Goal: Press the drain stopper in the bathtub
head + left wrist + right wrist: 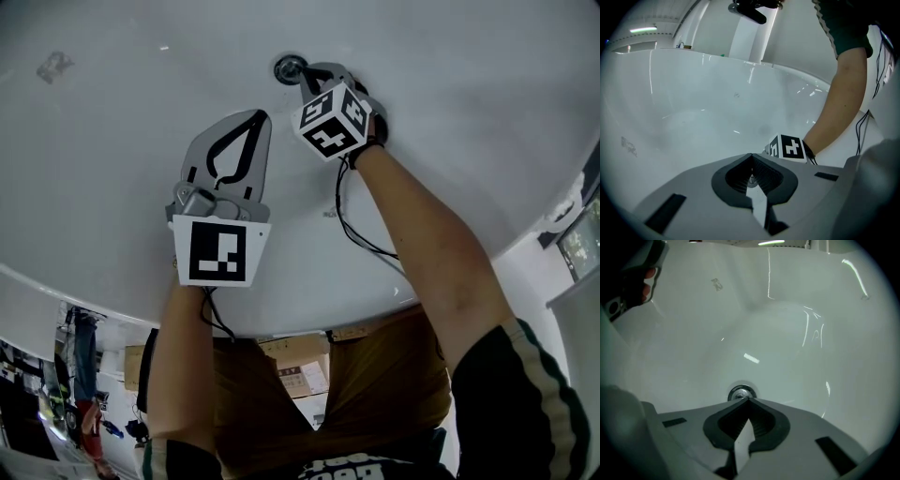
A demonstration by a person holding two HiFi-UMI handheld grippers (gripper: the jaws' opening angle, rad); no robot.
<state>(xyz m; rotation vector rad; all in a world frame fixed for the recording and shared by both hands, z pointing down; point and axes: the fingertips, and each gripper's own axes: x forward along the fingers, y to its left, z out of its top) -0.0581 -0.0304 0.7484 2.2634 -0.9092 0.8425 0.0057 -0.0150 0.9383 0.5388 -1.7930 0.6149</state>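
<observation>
The round chrome drain stopper (289,68) (741,393) sits in the floor of the white bathtub (112,187). My right gripper (306,75) (747,401) is shut with nothing in it. Its joined tips rest at the stopper's near edge, and I cannot tell whether they touch it. My left gripper (257,115) (751,157) is also shut and empty. It hovers over bare tub floor, a little short and left of the drain. In the left gripper view the right gripper's marker cube (790,147) and the person's forearm (839,103) show ahead.
A small grey mark (54,66) lies on the tub floor at the far left. The tub's curved rim (84,291) runs below both hands. A dark fixture (749,11) hangs above the far rim. A black cable (361,234) trails from the right gripper.
</observation>
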